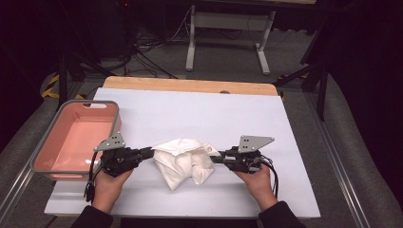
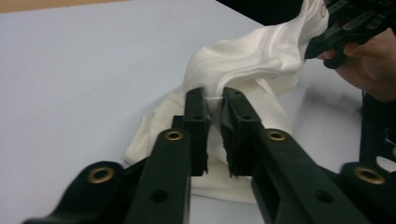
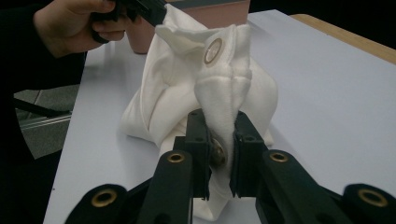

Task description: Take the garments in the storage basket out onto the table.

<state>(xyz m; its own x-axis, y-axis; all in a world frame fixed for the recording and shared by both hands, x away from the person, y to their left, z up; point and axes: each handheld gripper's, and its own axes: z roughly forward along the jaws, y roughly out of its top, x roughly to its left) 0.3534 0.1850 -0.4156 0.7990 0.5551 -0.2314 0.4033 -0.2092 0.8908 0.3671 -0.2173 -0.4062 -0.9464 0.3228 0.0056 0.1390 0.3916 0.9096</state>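
Observation:
A crumpled white cloth (image 1: 183,161) lies on the white table top (image 1: 199,114), bunched into a mound near the front edge. My left gripper (image 1: 151,153) pinches its left side; in the left gripper view the jaws (image 2: 214,100) are shut on a fold of the cloth (image 2: 252,60). My right gripper (image 1: 215,157) holds the cloth's right side. In the right gripper view its jaws (image 3: 219,122) press a thick fold of the cloth (image 3: 205,79) that carries a metal eyelet (image 3: 213,50). The cloth is stretched a little between the two grippers.
A pink bin with a grey rim (image 1: 76,137) stands at the table's left edge, close to my left hand. A wooden strip (image 1: 190,85) runs along the far edge. Beyond it, on the floor, are a white table frame (image 1: 228,33) and cables.

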